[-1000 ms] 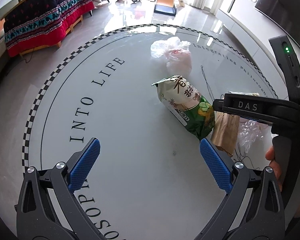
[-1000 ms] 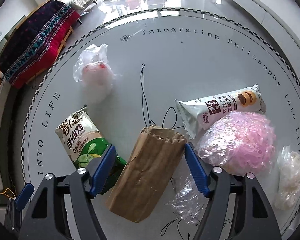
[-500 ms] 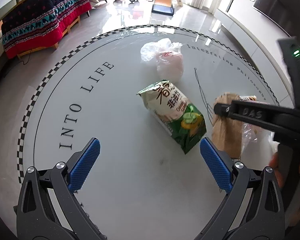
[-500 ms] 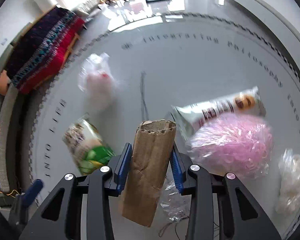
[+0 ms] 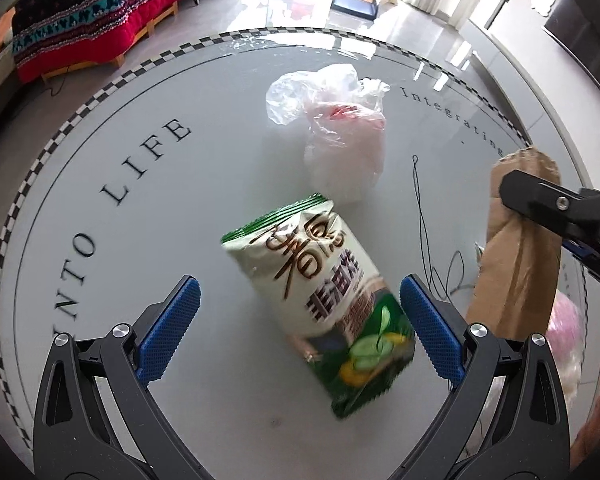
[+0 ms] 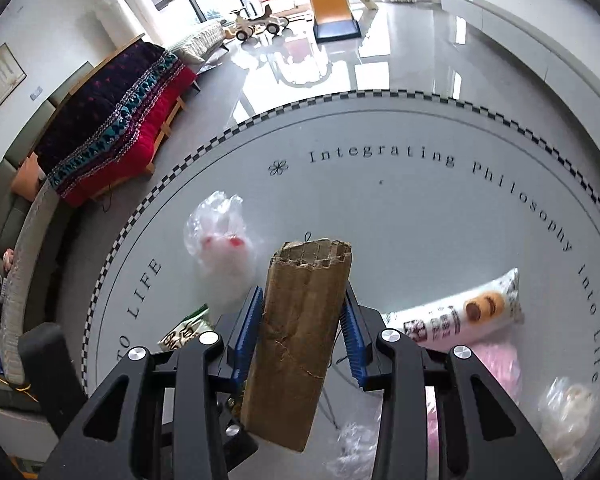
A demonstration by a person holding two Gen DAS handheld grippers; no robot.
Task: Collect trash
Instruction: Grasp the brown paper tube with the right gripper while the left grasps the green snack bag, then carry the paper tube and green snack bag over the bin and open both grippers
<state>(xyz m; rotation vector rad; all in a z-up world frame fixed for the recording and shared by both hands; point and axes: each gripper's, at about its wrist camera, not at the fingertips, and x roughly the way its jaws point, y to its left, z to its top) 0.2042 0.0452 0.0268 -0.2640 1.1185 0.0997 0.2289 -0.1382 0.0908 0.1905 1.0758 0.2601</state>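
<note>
Two claws: right clamping cardboard tube; left agape astride snack bag.

Table: round, grey, checkered rim, lettering | lying on it: chip bag centre, knotted plastic bag just beyond | right side: cookie pack, pink mesh beside it, clear bag at the edge

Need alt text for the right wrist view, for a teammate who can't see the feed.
The right gripper is shut on a torn brown cardboard piece, held above a round grey table with lettering around its rim. On the table beyond lie a clear plastic bag, a white snack wrapper, pink plastic mesh and part of a green snack bag.
</note>
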